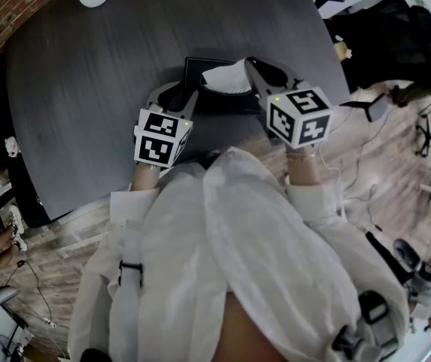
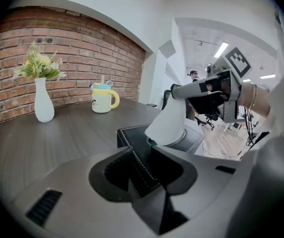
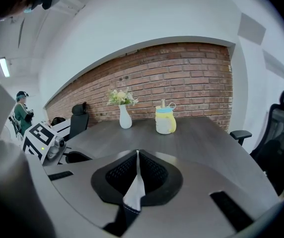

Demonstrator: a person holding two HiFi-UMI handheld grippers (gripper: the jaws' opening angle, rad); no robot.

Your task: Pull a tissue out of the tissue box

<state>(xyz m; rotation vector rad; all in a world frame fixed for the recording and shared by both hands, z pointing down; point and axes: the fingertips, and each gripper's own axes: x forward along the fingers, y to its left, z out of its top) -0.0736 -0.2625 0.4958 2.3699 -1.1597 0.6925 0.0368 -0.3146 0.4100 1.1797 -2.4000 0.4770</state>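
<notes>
Right gripper pinching tissue, left gripper clamping tissue box corner; pulling likely starting; next needing steady upward draw.

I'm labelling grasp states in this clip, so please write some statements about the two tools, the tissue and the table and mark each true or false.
1. The right tool is shut on the tissue. True.
2. The left tool is open and empty. False: it is clamped on a corner of the tissue box.
3. The tissue lies fully out, flat on the tabletop. False: it rises from the tissue box's opening up to the right tool.
4. A white vase with flowers stands on the table. True.
</notes>
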